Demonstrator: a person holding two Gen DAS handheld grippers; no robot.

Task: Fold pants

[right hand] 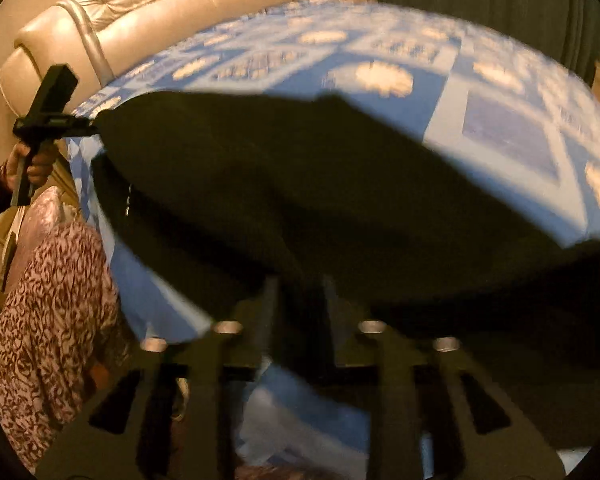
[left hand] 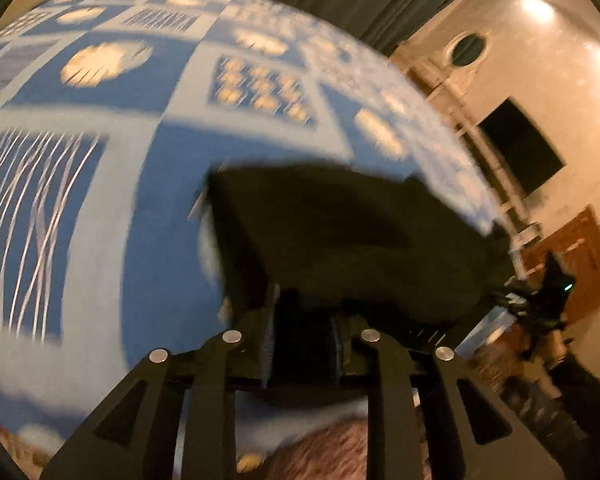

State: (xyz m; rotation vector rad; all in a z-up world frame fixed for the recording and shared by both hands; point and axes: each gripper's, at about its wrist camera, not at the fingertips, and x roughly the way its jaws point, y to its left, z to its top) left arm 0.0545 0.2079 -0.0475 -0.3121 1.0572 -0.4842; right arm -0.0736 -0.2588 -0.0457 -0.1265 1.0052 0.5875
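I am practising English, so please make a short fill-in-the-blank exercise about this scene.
1. The dark pants lie on a bedspread whose main colour is ____.
2. The left gripper is held by a ____.
3. Behind the bed stands a pale ____.

Missing words: blue; hand; sofa

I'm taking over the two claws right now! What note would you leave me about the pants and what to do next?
Left claw: seems to pinch a corner of the dark pants.
Right claw: pants cloth sits between its fingers, but the picture is too blurred to show whether it grips.
Pants: spread between both claws, over the blue patterned sheet.
Done: pants taken up by one edge. No finished fold shows.
Left: probably lay the edge over, then fold again and smooth.
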